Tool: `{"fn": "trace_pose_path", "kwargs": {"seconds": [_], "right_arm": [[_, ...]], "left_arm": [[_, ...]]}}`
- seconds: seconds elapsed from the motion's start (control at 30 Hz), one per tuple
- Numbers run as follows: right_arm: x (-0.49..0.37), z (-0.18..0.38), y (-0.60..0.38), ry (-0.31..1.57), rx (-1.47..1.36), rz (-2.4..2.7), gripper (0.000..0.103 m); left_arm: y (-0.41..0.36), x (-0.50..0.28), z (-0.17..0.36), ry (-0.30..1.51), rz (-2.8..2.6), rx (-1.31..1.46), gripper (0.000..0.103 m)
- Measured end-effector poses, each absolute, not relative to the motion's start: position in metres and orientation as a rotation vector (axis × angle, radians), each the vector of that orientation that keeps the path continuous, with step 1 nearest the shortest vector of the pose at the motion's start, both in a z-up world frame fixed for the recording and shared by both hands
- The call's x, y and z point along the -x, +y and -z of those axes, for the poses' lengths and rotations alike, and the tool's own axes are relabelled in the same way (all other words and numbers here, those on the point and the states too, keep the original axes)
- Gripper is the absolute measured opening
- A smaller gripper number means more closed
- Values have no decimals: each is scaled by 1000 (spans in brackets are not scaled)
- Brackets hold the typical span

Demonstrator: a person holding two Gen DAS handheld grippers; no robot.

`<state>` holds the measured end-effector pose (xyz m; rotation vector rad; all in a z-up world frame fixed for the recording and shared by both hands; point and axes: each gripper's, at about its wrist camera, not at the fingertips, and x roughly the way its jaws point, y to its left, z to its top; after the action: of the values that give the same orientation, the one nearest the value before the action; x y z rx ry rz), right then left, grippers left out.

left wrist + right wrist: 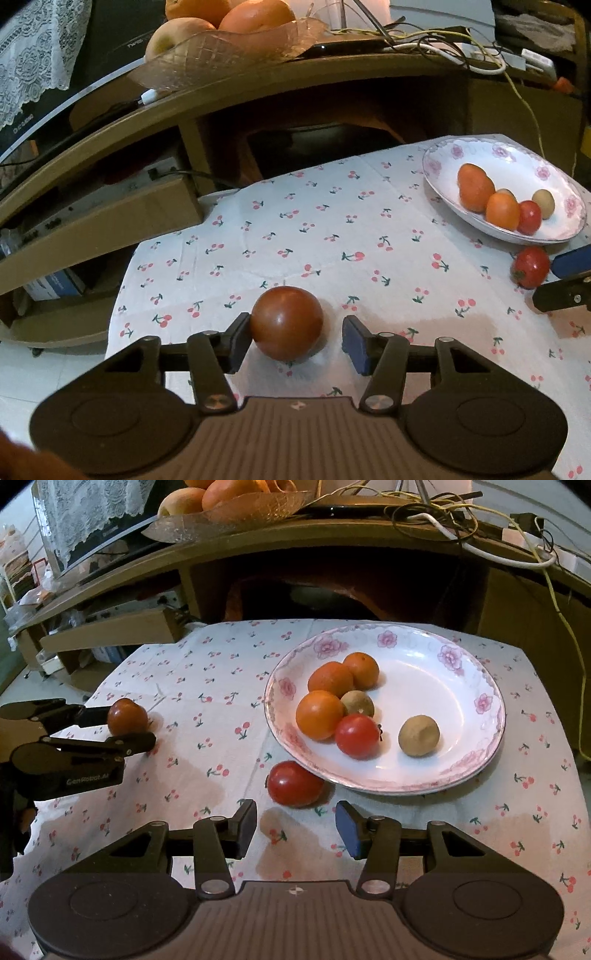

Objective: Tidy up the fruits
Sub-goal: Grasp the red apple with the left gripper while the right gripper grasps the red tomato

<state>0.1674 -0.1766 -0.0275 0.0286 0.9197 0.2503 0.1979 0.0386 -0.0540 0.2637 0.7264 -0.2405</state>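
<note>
A dark red tomato (286, 323) rests on the cherry-print tablecloth between the fingers of my open left gripper (293, 341); the left pad touches it, the right pad stands apart. It also shows in the right wrist view (127, 716), with the left gripper (110, 725) around it. My right gripper (295, 827) is open and empty, just short of a bright red tomato (294, 783) lying against the plate's near rim. The floral white plate (443, 650) holds three oranges (319, 714), a red tomato (357, 736) and two brownish fruits (419, 736).
A wooden TV stand (332, 535) runs behind the table, bearing a glass bowl of oranges (236, 506) and tangled cables (461, 520). A cardboard box (110, 631) lies at the back left. The tablecloth (221, 686) has damp patches near the front.
</note>
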Motion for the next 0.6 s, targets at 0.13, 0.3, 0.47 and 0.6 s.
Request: {"fn": "trace_pose_path", "kwargs": {"seconds": [0.13,0.3,0.47,0.6], "right_arm": [[-163,29,-175,902,-35,-220,50],[-159,30,-173,887,-32,-197,50],[-161,32,-170,870,-34,-173,52],[-165,33,-165,852,-37,-168,52]], "left_arm": [[41,-204,55,721,232,-240,54],[43,-210,56,714,227,-206,54],[43,-209,55,703,224,-217,47],[47,-203,54,710,244,-209,46]]}}
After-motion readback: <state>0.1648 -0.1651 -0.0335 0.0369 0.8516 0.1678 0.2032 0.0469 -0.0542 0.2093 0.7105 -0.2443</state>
